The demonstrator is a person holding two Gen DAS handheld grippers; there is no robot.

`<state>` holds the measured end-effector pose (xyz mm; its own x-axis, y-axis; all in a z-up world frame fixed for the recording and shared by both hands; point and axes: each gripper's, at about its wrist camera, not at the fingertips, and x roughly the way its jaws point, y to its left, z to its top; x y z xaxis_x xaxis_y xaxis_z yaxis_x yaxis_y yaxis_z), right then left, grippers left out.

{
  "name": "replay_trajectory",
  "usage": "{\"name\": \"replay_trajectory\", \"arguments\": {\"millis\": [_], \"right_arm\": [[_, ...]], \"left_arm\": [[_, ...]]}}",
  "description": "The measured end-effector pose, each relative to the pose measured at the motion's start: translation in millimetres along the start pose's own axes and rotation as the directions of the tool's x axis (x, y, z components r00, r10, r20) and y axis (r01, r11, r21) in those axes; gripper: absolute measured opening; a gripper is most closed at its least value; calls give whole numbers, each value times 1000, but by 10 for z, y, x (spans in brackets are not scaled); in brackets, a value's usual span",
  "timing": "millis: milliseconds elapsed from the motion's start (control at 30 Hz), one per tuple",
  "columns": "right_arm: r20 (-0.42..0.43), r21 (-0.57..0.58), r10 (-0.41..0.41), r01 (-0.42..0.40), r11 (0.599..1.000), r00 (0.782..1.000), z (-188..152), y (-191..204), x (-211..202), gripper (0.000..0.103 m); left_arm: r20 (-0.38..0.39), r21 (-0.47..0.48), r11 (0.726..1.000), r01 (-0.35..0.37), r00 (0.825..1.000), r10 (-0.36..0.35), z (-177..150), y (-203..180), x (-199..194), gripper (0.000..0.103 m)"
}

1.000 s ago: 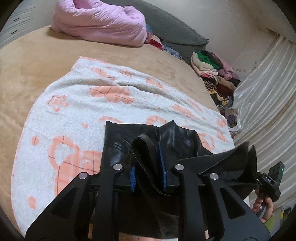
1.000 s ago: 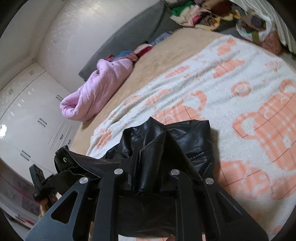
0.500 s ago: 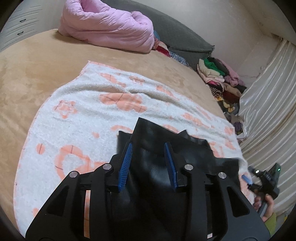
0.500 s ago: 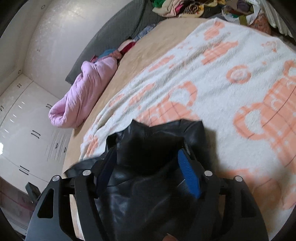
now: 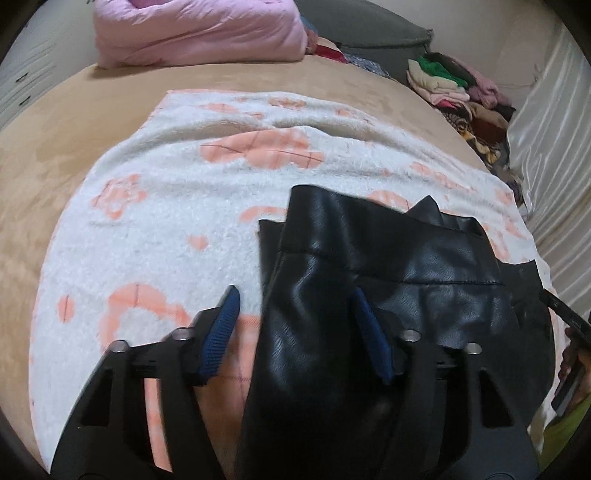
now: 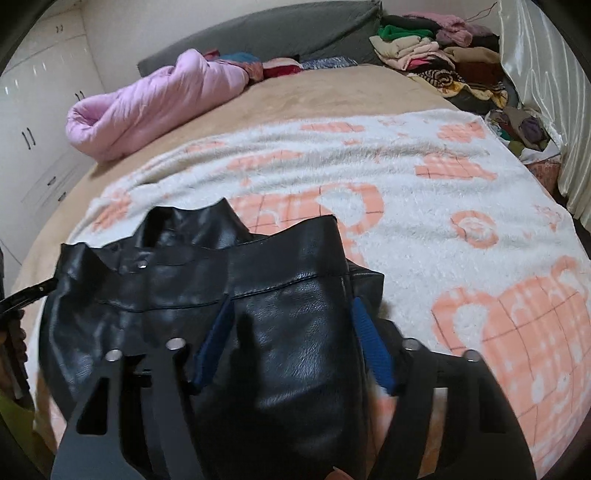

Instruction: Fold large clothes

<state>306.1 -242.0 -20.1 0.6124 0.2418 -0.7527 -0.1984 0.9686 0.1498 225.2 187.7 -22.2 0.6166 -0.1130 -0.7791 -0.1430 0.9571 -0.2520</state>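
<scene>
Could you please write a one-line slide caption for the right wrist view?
Right tool open above a black leather garment lying on a white-and-peach blanket.

The left gripper (image 5: pixel 295 321) hovers with its blue-padded jaws spread wide over the left edge of a black leather jacket (image 5: pixel 388 280), which lies on a white blanket with peach patterns (image 5: pixel 166 206). A pink quilt (image 5: pixel 199 29) sits far left, stacked clothes (image 5: pixel 458 88) far right.

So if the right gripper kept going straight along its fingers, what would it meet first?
The right gripper, open, points over the black leather garment, so it would likely meet that first, then the white and peach blanket. How high it sits above the leather is unclear.
</scene>
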Motion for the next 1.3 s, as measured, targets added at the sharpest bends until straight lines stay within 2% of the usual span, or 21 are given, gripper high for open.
{"name": "replay_trajectory", "arguments": {"millis": [67,167,233,300,400,567,767,933,1033,1067,1133,1167,1233,1300], "right_arm": [[47,28,-5,3,1000,999,12,-50,-74,10],[163,93,86,-102,990,983,100,-181,-386,8],[211,132,116,-146,980,971,197,-247,-512,7],[232,149,107,-144,978,967,297,-280,-532,7],[198,165,51,-85,983,979,362,-321,-316,7],[97,201,-19,-1,980,995,258,-359,124,7],[41,214,-39,30,976,998,141,-393,347,9],[20,198,-62,57,979,998,113,-344,376,12],[25,208,-53,46,977,998,114,-367,324,16],[27,213,-52,45,976,998,111,-376,303,21],[29,217,-56,49,975,998,81,-372,234,34],[30,218,-57,49,975,998,69,-367,210,48],[41,218,-48,38,975,998,10,-372,137,51],[41,223,-38,28,975,998,-66,-374,65,67]], "left_arm": [[23,5,1000,-6,1000,6,23,-16,-71,9],[95,6,999,48,994,-48,130,-34,-325,5],[153,25,998,57,986,-61,260,-116,-496,5],[173,30,999,42,984,-47,370,-174,-503,5],[162,27,1000,4,987,-9,479,-233,-303,5],[81,36,998,-49,996,46,435,-233,123,5],[45,39,997,-64,997,63,353,-181,313,8],[34,49,995,-82,996,81,320,-169,369,14],[41,69,992,-104,994,101,322,-186,345,20],[43,73,991,-111,993,108,322,-195,339,22],[49,86,988,-128,991,124,315,-204,308,30],[50,88,987,-132,991,128,314,-198,293,34],[52,88,986,-139,990,135,304,-182,253,51],[54,85,987,-135,990,131,292,-174,206,57]]}}
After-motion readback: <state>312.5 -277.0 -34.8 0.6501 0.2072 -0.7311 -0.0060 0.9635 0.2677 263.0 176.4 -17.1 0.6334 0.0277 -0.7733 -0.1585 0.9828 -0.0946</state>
